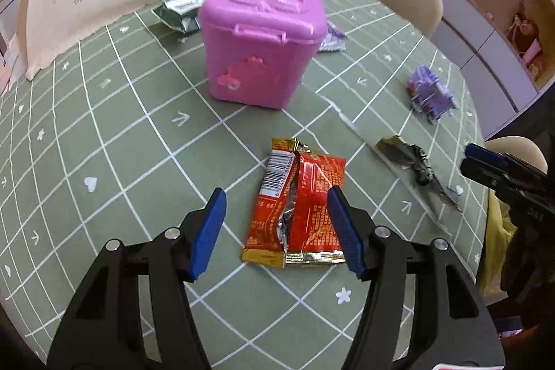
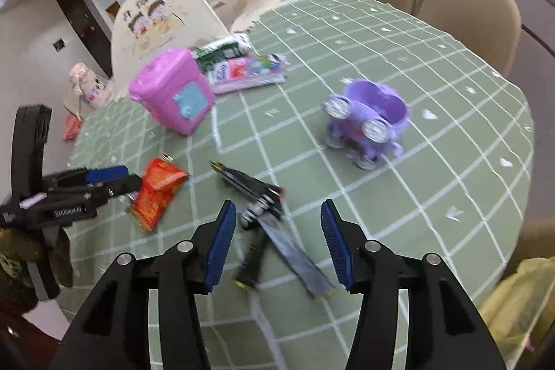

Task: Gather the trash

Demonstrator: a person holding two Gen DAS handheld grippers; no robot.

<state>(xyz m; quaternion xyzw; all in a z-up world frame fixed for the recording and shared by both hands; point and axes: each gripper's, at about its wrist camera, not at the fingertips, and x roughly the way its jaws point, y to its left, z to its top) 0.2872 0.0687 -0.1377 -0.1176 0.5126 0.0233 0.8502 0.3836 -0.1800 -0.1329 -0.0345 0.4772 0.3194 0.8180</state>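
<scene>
Left tongs (image 1: 277,196): your blue pads stand apart, one on each side of the red wrapper, gripping nothing.
Red wrapper (image 1: 298,207): torn open, flat on the green checked table (image 1: 104,144), its right edge just beside your right-hand pad.
Right tongs (image 2: 275,212): jaws apart and empty, above the black wrapper.
Black wrapper (image 2: 263,214): crumpled, blurred, lying on the table between your pads.
Pink bin (image 1: 260,40): lid closed, upright beyond the red wrapper.
Purple toy (image 2: 367,123): stands on the table, well apart from the bin.
More wrappers (image 2: 249,71): behind the bin.
</scene>
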